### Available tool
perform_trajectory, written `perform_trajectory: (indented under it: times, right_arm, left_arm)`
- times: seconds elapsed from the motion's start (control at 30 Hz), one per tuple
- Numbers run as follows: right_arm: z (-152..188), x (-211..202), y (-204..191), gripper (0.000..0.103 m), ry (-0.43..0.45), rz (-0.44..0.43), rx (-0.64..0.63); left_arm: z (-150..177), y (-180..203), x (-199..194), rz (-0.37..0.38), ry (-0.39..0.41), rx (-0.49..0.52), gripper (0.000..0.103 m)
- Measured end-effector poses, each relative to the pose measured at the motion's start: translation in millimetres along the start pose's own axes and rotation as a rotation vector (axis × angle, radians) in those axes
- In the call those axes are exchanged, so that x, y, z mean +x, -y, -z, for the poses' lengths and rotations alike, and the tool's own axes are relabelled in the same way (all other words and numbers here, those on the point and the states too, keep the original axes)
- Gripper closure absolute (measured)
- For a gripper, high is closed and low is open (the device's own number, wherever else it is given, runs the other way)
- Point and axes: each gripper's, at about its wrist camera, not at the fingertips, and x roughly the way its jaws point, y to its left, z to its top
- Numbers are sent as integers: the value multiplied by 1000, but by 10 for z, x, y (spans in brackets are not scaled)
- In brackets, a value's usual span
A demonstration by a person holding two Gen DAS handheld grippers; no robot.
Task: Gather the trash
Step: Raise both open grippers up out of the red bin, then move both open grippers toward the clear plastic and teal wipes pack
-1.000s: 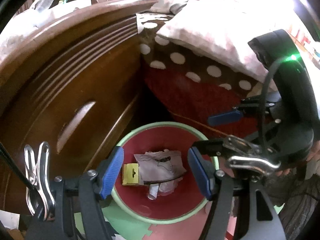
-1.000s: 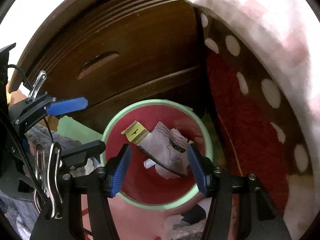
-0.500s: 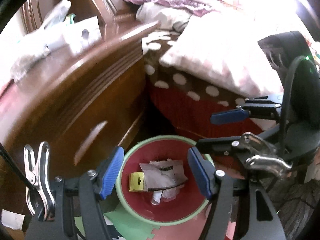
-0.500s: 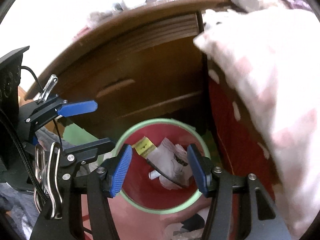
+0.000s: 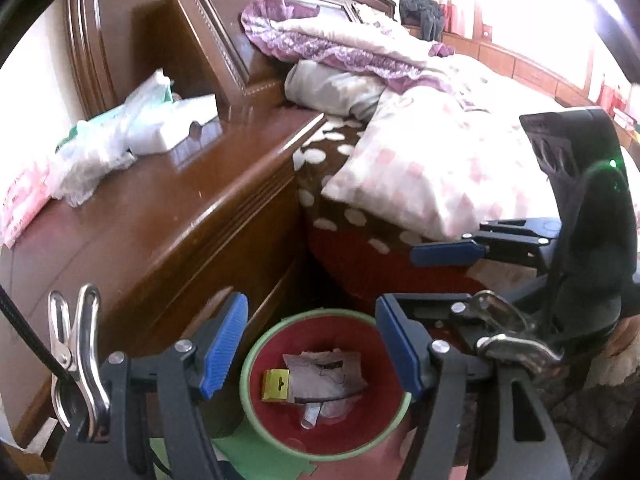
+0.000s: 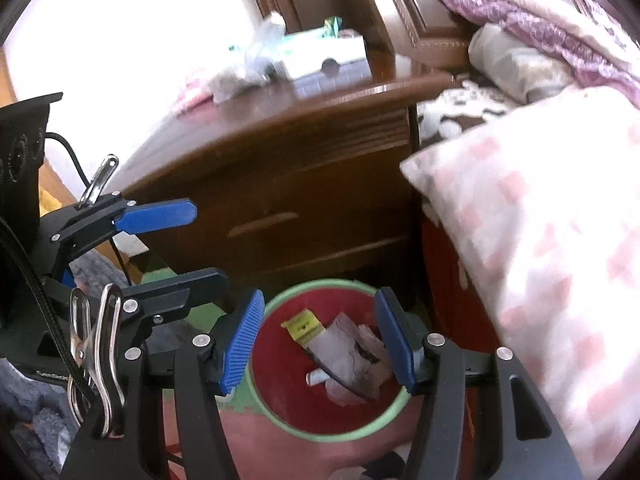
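Observation:
A red bin with a green rim (image 5: 320, 313) (image 6: 328, 435) stands on the floor between a wooden nightstand and the bed. Inside it lie crumpled paper (image 5: 320, 376) (image 6: 344, 348), a yellow packet (image 5: 275, 385) (image 6: 303, 326) and a small white tube. My left gripper (image 5: 310, 342) hangs well above the bin, open, with nothing between its blue pads. My right gripper (image 6: 320, 342) hovers over the bin beside it, open and empty too. Each gripper shows in the other's view, the right gripper (image 5: 434, 278) on the right and the left gripper (image 6: 188, 248) on the left.
The nightstand (image 5: 160, 232) (image 6: 300, 168) carries crumpled plastic bags (image 5: 104, 148) and a white box (image 5: 180, 124). A pink checked pillow (image 5: 432, 176) (image 6: 540, 240) overhangs the bed's edge beside the bin. Green and pink foam mats (image 5: 248, 452) cover the floor.
Both grippers have risen away from the bin and tilted up. The bin looks smaller, and the nightstand top and the bed have come into view. The jaws kept their width.

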Motion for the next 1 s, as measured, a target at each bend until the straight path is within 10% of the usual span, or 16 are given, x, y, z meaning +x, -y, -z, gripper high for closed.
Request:
perform_trajectory:
  times: [1.0]
  right_arm:
    - [-1036,-48,-597,44,186,-56,-57]
  left_arm:
    - [-455,-977,-633,-155,205,-143,33]
